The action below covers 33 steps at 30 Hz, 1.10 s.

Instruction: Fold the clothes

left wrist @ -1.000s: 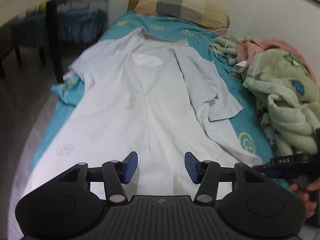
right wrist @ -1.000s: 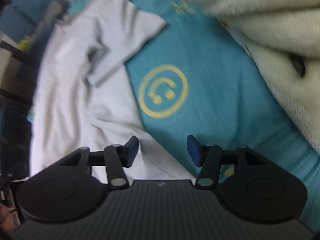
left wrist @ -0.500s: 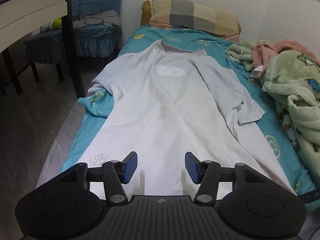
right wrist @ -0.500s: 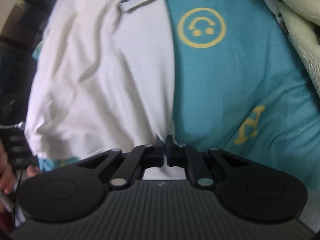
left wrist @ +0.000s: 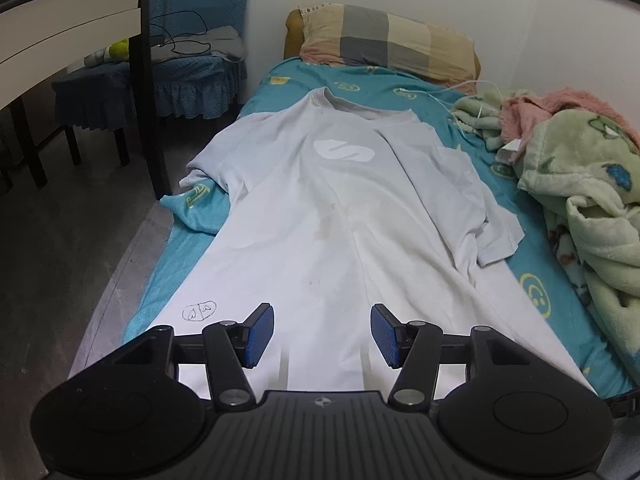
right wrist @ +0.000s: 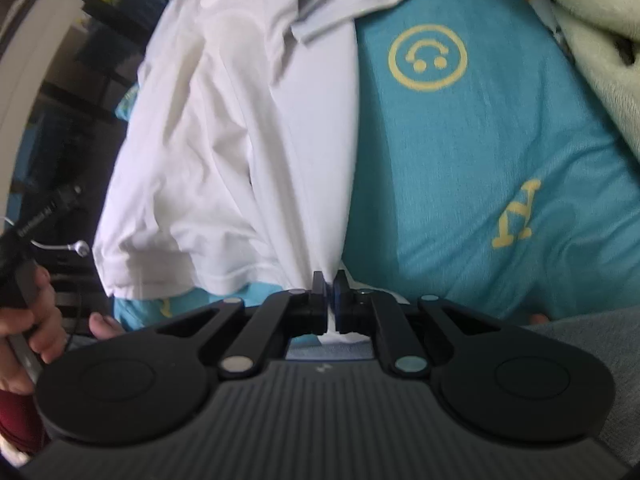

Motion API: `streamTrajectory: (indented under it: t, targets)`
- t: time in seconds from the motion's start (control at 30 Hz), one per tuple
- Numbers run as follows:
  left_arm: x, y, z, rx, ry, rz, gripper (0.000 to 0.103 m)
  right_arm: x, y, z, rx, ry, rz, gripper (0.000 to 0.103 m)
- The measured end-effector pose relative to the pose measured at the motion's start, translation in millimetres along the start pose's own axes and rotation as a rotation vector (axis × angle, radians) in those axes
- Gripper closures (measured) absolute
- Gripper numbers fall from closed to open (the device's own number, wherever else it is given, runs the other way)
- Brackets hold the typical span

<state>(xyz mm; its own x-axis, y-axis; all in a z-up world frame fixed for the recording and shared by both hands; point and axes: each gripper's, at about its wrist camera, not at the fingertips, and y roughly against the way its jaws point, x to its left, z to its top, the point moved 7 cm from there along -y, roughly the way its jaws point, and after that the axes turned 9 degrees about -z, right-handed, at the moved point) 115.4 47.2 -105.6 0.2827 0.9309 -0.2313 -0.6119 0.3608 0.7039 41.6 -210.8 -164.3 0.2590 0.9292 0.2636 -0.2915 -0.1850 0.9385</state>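
Observation:
A white T-shirt [left wrist: 320, 216] with a pale logo on the chest lies face up along the teal bed sheet [left wrist: 532, 292], collar at the far end. Its right sleeve is folded over the body. My left gripper [left wrist: 322, 336] is open and empty, hovering above the shirt's near hem. My right gripper [right wrist: 330, 284] is shut on the shirt's [right wrist: 224, 152] bottom right hem corner, and the cloth bunches up into its pads.
A checked pillow [left wrist: 384, 40] lies at the head of the bed. A heap of green and pink blankets [left wrist: 580, 184] fills the right side. A chair [left wrist: 132, 72] and a desk stand left of the bed, with bare floor [left wrist: 60, 260] beside it.
My right gripper moved down to the shirt's hem corner and closed on it. My left gripper pulled back and rose, so more of the shirt and room show.

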Motion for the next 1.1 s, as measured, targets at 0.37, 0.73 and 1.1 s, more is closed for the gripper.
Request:
streamTrajectory:
  t: [0.37, 0.73, 1.1]
  targets:
    - [-18.6, -18.2, 46.1, -0.057, 0.029, 0.041, 0.037, -35.2, 14.4, 113.7, -0.289, -0.186, 0.102, 0.045]
    - [15.4, -84.2, 43.3, -0.05, 0.171, -0.026, 0.037, -61.2, -79.5, 209.6, -0.489, -0.411, 0.052, 0.045]
    - [30.1, -101.9, 48.5, -0.075, 0.185, -0.035, 0.037, -53.0, -87.4, 282.0, -0.738, -0.308, -0.178, 0.097]
